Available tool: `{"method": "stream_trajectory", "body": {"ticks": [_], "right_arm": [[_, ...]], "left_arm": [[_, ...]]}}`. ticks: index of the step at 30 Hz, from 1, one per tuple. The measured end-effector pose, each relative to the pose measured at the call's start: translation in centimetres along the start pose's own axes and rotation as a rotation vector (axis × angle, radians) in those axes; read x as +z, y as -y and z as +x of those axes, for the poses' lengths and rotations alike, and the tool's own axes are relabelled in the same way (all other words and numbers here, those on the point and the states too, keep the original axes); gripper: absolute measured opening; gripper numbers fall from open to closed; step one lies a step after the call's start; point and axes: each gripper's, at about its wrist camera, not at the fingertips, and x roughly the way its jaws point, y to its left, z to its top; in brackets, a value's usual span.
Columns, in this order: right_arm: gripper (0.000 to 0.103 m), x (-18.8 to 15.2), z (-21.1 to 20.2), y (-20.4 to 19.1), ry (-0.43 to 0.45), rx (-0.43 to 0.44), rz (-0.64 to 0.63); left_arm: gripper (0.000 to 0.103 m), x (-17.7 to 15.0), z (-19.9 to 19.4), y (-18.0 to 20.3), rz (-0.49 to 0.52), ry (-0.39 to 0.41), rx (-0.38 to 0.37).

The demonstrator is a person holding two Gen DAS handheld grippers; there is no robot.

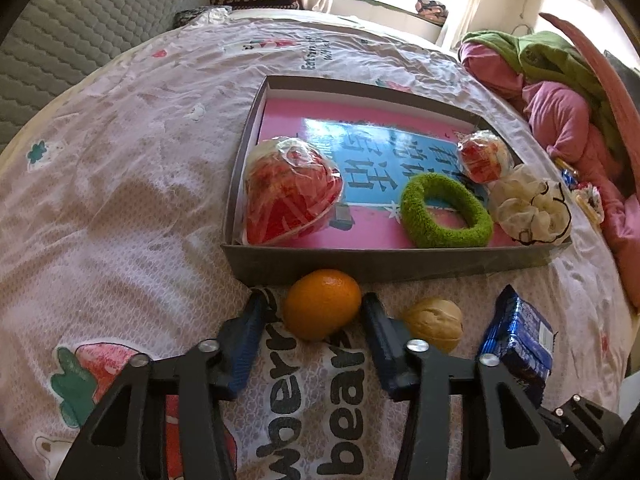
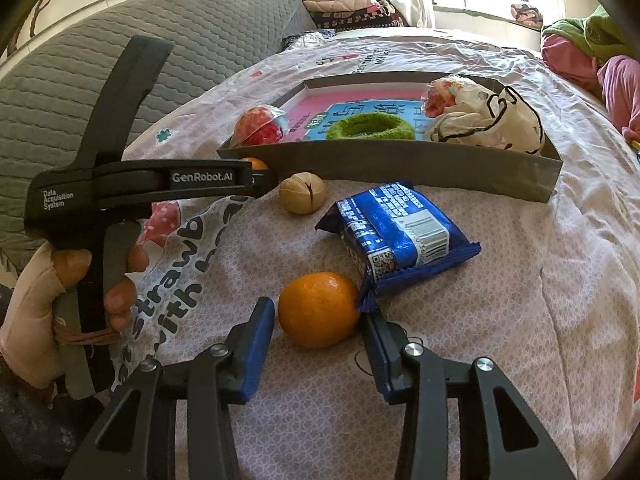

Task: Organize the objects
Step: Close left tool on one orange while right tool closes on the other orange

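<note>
One orange (image 1: 322, 304) lies on the bedsheet against the front wall of the grey box (image 1: 380, 264). My left gripper (image 1: 314, 312) is open around it: the right pad touches its side, while a small gap shows at the left pad. In the right wrist view a second orange (image 2: 318, 308) lies beside a blue snack packet (image 2: 396, 232). My right gripper (image 2: 316, 320) straddles this orange, open, with both pads very near its sides. A walnut (image 2: 301, 193) rests between the two oranges. A hand holds the left gripper (image 2: 260, 176) at the box (image 2: 400, 164).
The box holds a wrapped red heart (image 1: 290, 196), a green fuzzy ring (image 1: 412, 208), a small red wrapped ball (image 1: 484, 156) and a white cloth bag (image 1: 528, 208). Pink and green clothes (image 1: 560, 92) are heaped at the right. A grey quilted headboard (image 2: 180, 40) stands at the left.
</note>
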Motion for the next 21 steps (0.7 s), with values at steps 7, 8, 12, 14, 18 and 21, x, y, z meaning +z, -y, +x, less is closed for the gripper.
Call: {"method": "stream_trajectory", "body": {"ticks": [7, 8, 12, 14, 18, 21], "right_arm": [[0.04, -0.1, -0.2, -0.1, 0.002, 0.004, -0.002], [0.04, -0.1, -0.2, 0.0, 0.002, 0.006, 0.001], [0.04, -0.2, -0.4, 0.0, 0.0, 0.01, 0.002], [0.04, -0.2, -0.4, 0.0, 0.0, 0.014, 0.003], [0.04, -0.2, -0.6, -0.2, 0.001, 0.023, 0.001], [0.04, -0.3, -0.8, -0.4, 0.004, 0.028, -0.004]], "left_arm": [[0.038, -0.1, -0.2, 0.4, 0.02, -0.005, -0.001], [0.038, -0.1, -0.2, 0.4, 0.021, -0.004, -0.001], [0.038, -0.3, -0.5, 0.3, 0.015, -0.002, -0.009], [0.038, -0.4, -0.8, 0.3, 0.016, 0.0, -0.014], [0.038, -0.9, -1.5, 0.5, 0.019, 0.003, -0.02], [0.038, -1.2, -2.1, 0.7, 0.023, 0.011, -0.022]]}}
